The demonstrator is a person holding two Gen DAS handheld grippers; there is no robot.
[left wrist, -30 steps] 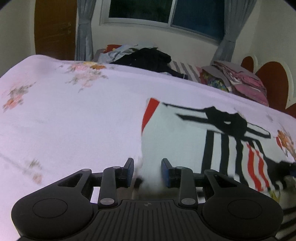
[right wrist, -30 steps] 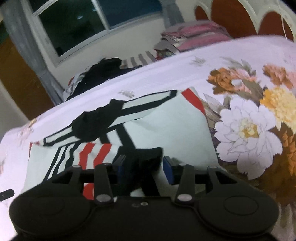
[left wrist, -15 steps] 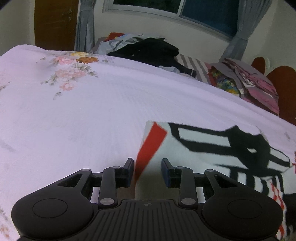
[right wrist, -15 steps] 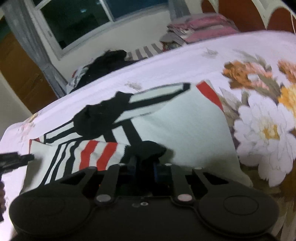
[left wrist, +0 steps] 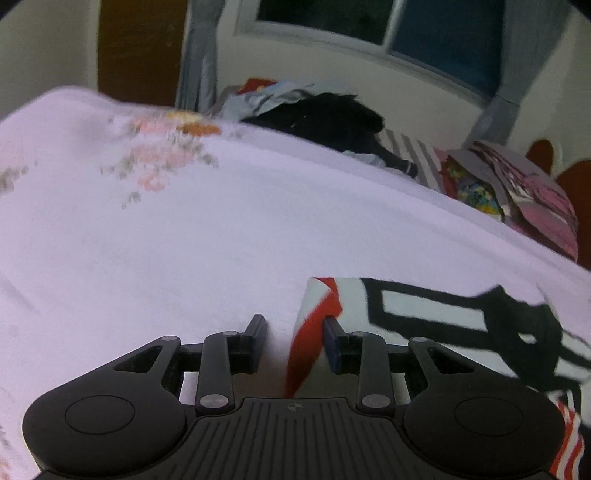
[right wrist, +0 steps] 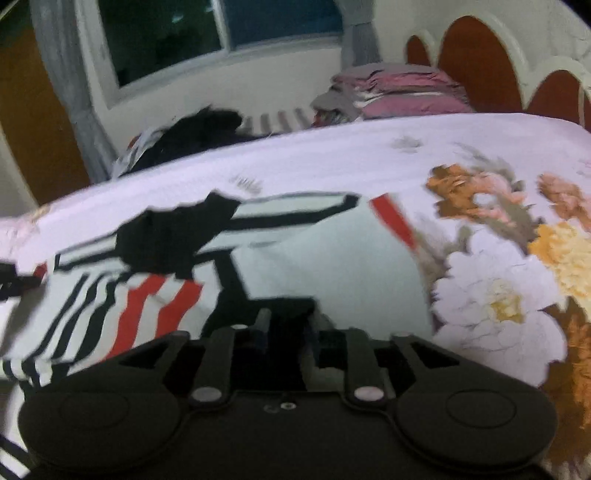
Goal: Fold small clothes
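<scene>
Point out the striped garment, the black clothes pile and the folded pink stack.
striped garment [right wrist: 332, 266], right wrist view, on its plain white panel.
black clothes pile [left wrist: 325, 118], left wrist view, on the middle of the heap.
folded pink stack [right wrist: 402, 92], right wrist view, on its front edge.

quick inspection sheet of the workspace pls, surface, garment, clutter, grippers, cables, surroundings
surface: bedsheet, pale lilac with flower prints
job's things: striped garment, white with black and red, lying partly folded
clutter: dark clothes heap at the far edge; folded stack near the headboard
grippers: left gripper open, red hem between its jaws, pads apart from it; right gripper closed on the garment's black edge, jaws just eased
cables: nothing seen
surroundings: window, curtains, brown door
</scene>
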